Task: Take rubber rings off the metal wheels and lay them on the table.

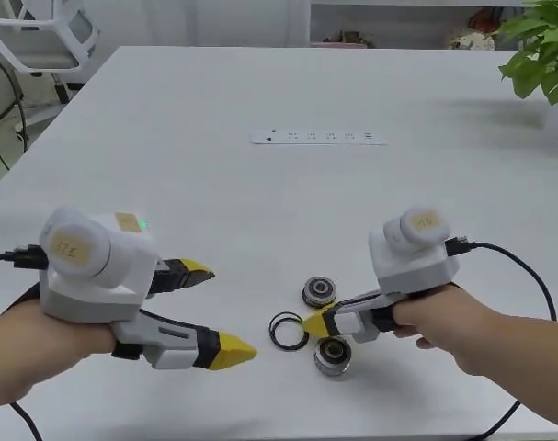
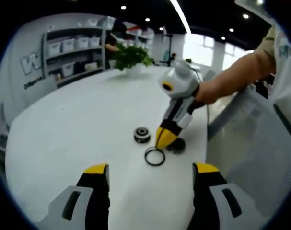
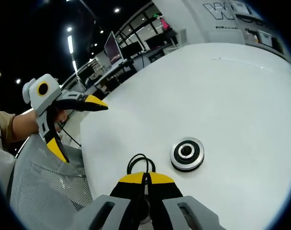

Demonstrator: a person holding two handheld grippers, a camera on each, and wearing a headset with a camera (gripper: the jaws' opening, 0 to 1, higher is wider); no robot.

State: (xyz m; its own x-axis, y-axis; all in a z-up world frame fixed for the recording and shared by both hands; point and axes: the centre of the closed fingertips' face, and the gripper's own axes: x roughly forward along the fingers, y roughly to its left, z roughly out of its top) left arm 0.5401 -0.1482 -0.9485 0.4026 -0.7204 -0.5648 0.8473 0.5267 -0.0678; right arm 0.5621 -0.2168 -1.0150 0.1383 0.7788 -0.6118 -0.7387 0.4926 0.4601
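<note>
The right tool (image 1: pixel 315 323) has its jaws together, the yellow tips low over the white worktop (image 1: pixel 260 202). The tips touch the near edge of a loose black rubber ring (image 1: pixel 286 331) that lies flat on the worktop. In the right gripper view the ring sits straight ahead of the tips, and I cannot tell whether they pinch it or only rest against it. Its outline looks doubled there, so it may be more than one ring.

The left tool (image 1: pixel 222 310) is held off to the left of the parts with its jaws wide apart and nothing between them. In the left gripper view the ring lies on the worktop ahead of its two tips, apart from both.

Two metal wheels flank the right tool. The far wheel (image 1: pixel 319 291) stands clear just beyond the tool and the ring; in the right gripper view it shows a dark band between a bright rim and a bright hub. The near wheel (image 1: pixel 333 356) lies just beside the ring, partly under the right tool's body, and in the left gripper view it is half hidden behind that tool.

Well apart, farther back on the worktop, lies a white power strip (image 1: pixel 318 138). A green plant (image 1: pixel 540 46) leans in at the far right corner, and an office chair (image 1: pixel 49 37) stands past the far left edge.
</note>
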